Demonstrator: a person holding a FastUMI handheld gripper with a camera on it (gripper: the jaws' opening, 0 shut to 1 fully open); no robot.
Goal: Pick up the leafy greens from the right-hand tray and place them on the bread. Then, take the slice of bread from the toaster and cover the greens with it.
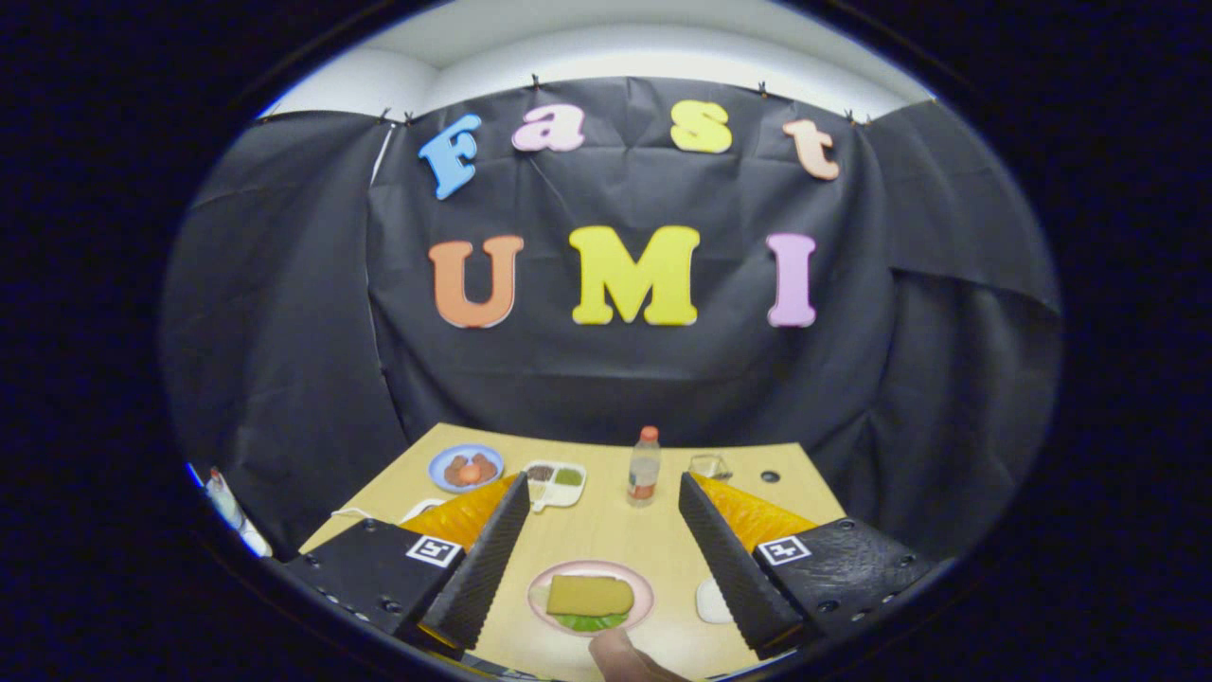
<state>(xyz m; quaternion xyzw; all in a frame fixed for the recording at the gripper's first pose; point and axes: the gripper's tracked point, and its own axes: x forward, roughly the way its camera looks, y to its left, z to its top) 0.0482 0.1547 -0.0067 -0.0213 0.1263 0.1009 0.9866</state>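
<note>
Both steps look done: low in the frame's centre, between the gripper's point(602, 526) wide-apart, empty fingers, the bread slice point(589, 595) covers the leafy greens point(589, 621) on the pink plate point(644, 592).

I am facing a wall of black cloth point(606, 379) that is hanging in creased folds and wrapping around both sides of the booth. Small clips point(762, 90) are pinning its top edge. Above the cloth a strip of white wall and ceiling point(615, 47) is catching soft, even light. Below, a pale wooden desk point(606, 530) is running up to the cloth, and a small dark round hole point(770, 476) is showing near its far right corner.
</note>
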